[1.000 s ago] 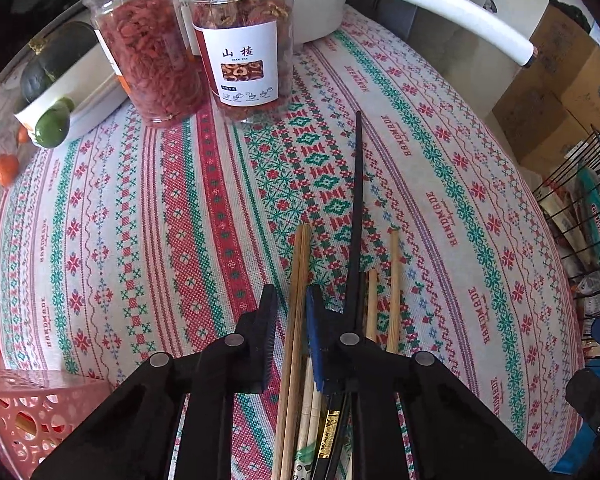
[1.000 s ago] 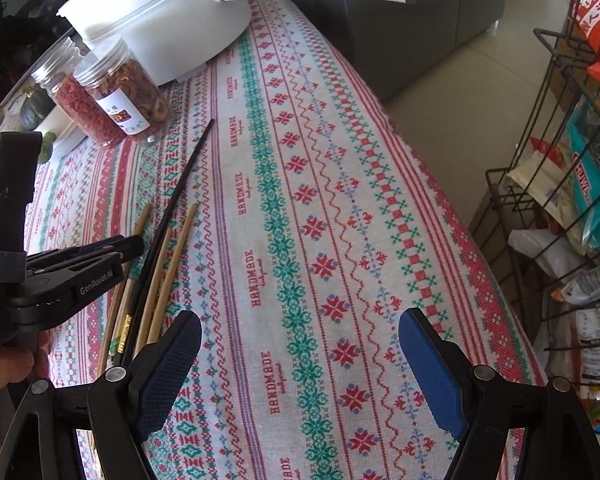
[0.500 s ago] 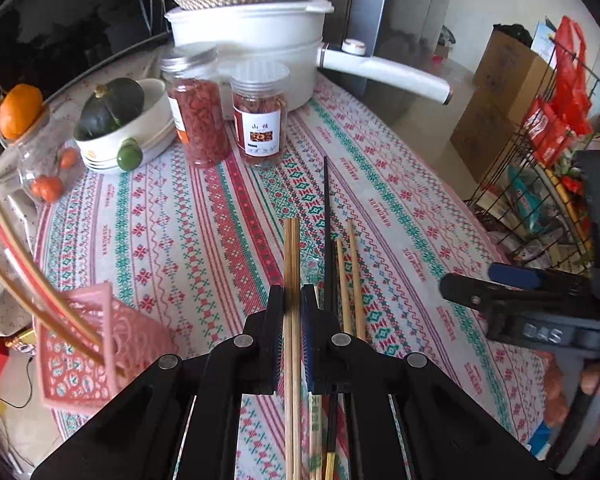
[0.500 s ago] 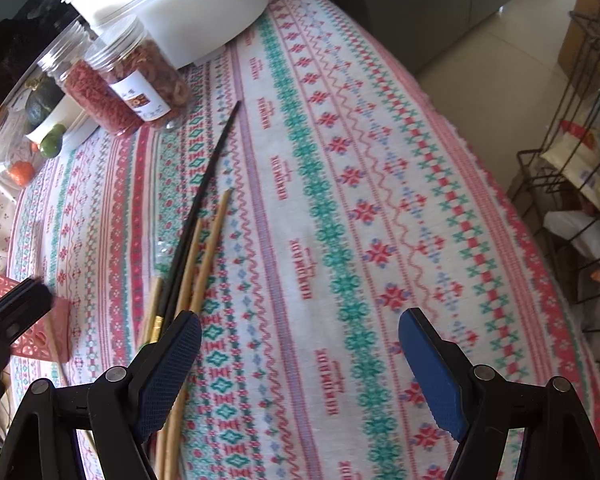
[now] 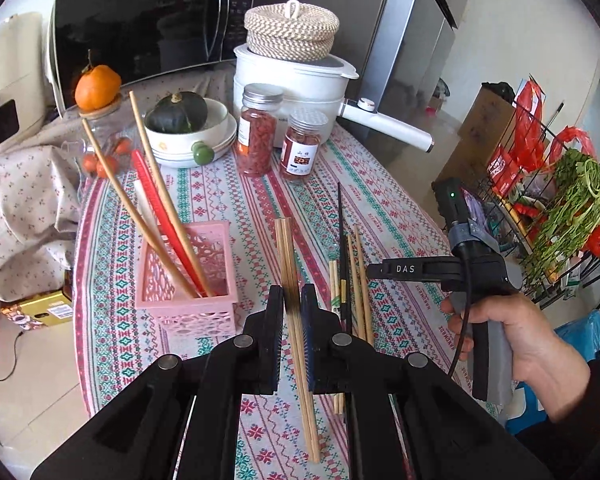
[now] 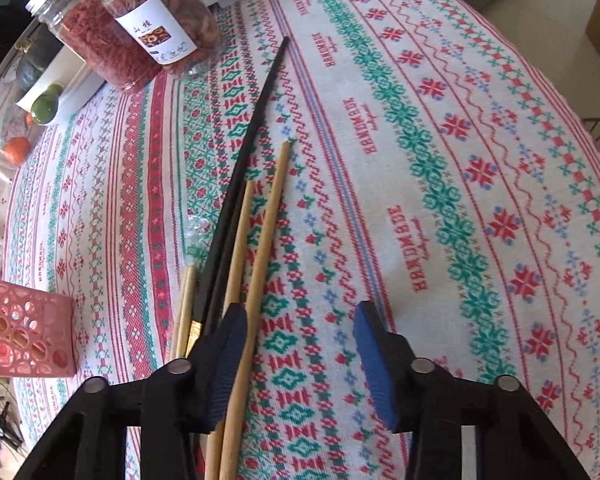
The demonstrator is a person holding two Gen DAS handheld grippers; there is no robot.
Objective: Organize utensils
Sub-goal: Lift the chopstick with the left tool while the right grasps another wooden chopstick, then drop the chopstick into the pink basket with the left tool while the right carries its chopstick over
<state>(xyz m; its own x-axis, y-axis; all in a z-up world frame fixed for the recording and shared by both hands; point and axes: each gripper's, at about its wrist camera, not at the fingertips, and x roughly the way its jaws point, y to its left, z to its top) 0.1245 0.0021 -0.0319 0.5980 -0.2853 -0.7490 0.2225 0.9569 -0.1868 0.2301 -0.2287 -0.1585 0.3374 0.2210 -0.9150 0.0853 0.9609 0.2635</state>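
My left gripper (image 5: 292, 300) is shut on a pair of wooden chopsticks (image 5: 286, 248), held in the air above the tablecloth. To its left stands a pink basket (image 5: 188, 304) holding two long wooden chopsticks and a red utensil (image 5: 156, 204). Several chopsticks (image 5: 354, 272), wooden and black, lie on the cloth to the right. My right gripper (image 6: 300, 344) hangs open low over them; a wooden chopstick (image 6: 268, 216) runs just inside its left finger (image 6: 228, 352), and the black chopsticks (image 6: 252, 132) lie beyond that finger. A hand (image 5: 512, 328) holds the right gripper.
Two jars of red dried fruit (image 5: 276, 140), a bowl with a green squash (image 5: 180, 120) and a white pot with a long handle (image 5: 300, 80) stand at the back. A wire rack of groceries (image 5: 560, 200) is past the table's right edge.
My left gripper has shut on the wooden pair and lifted it off the cloth. My right gripper has come down toward the chopsticks on the cloth, and its jaws have narrowed.
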